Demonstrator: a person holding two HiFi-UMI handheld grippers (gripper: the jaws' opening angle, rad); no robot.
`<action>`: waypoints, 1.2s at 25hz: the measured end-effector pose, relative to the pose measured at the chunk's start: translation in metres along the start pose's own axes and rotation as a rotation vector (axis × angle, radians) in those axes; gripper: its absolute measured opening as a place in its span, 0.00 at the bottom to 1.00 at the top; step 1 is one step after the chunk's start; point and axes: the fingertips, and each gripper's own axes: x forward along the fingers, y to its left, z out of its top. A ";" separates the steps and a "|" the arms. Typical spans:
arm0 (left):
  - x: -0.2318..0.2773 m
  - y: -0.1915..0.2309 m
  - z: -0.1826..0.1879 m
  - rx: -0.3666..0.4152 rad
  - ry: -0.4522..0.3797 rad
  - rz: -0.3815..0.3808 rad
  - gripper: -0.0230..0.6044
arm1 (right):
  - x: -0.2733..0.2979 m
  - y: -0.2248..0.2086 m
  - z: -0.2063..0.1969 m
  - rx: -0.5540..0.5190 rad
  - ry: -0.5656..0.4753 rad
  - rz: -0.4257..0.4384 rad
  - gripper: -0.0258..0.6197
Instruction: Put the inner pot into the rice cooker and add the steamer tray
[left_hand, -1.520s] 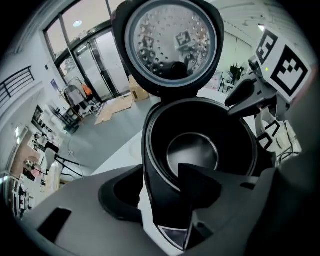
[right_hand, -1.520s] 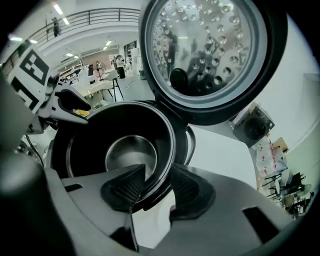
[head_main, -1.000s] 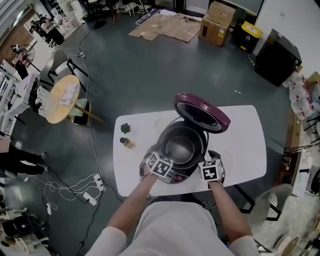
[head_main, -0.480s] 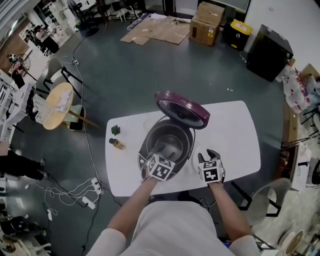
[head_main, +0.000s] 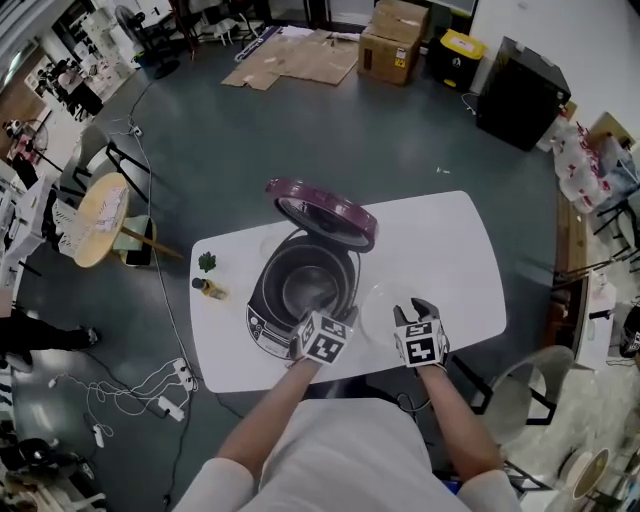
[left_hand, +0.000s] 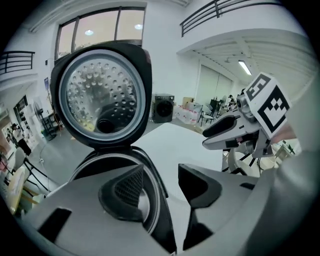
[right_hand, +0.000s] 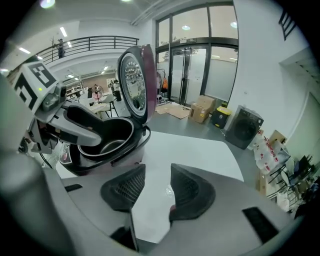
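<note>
Inside the open rice cooker (head_main: 262, 318) sits the inner pot (head_main: 308, 290).

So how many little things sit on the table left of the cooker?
2, both near the left edge of the table: a green one and, just nearer the person, a small bottle. The cooker could hide others.
</note>
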 end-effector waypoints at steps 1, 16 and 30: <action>0.004 -0.006 0.002 0.001 0.000 -0.006 0.41 | -0.001 -0.005 -0.003 0.004 0.001 -0.001 0.31; 0.053 -0.068 0.003 -0.071 0.018 -0.050 0.41 | 0.002 -0.048 -0.049 0.050 0.028 0.002 0.31; 0.116 -0.085 -0.062 -0.224 0.126 -0.025 0.42 | 0.037 -0.076 -0.109 0.072 0.106 0.001 0.31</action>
